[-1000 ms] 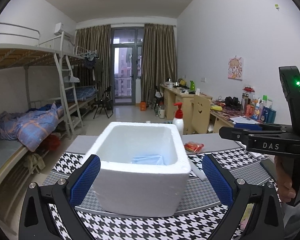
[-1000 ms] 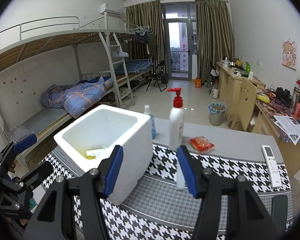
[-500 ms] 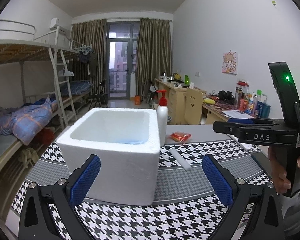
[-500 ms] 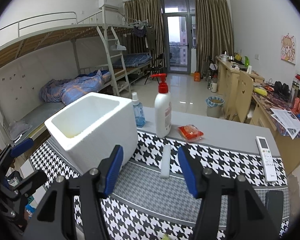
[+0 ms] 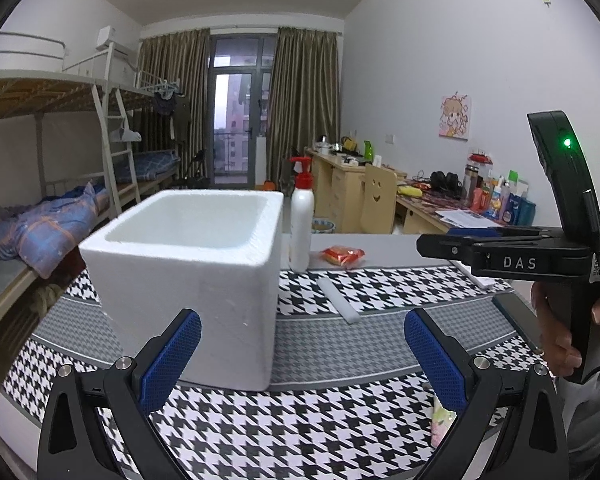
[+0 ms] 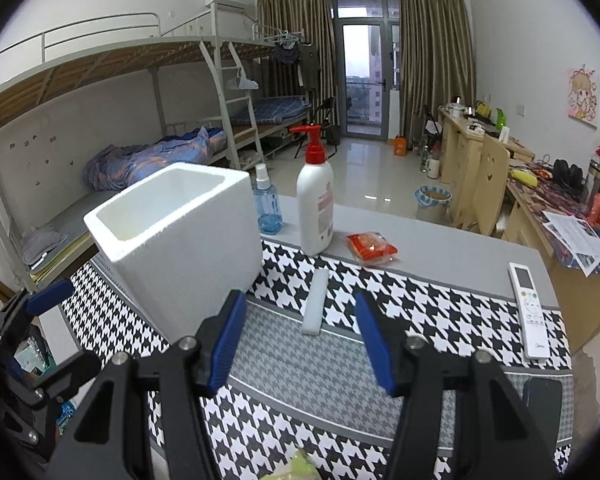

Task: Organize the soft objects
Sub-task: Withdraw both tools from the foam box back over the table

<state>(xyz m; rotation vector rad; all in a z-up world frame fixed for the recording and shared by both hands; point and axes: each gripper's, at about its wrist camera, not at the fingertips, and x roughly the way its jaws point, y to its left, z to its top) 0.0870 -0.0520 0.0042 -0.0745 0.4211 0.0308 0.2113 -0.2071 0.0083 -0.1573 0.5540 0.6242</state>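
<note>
A white foam box (image 5: 196, 280) stands on the houndstooth cloth, and its inside is hidden from this low angle. My left gripper (image 5: 302, 344) is open and empty, with the box just beyond its left finger. My right gripper (image 6: 300, 320) is also open and empty; the box (image 6: 180, 240) is ahead on its left. A white foam strip (image 6: 315, 302) lies flat ahead between the right fingers, and a red packet (image 6: 372, 248) lies behind it. A pale soft item (image 5: 440, 424) shows at the near table edge. A hand holds the right gripper (image 5: 428, 245) at the right.
A white pump bottle (image 6: 315, 208) and a blue spray bottle (image 6: 268, 208) stand behind the box. A remote (image 6: 530, 308) and a dark phone (image 6: 544, 400) lie at the right of the table. Bunk beds are on the left, desks on the right.
Both grippers have drawn back from the box and sunk lower. The box's inside has dropped out of sight. The foam strip has come into view between the right fingers.
</note>
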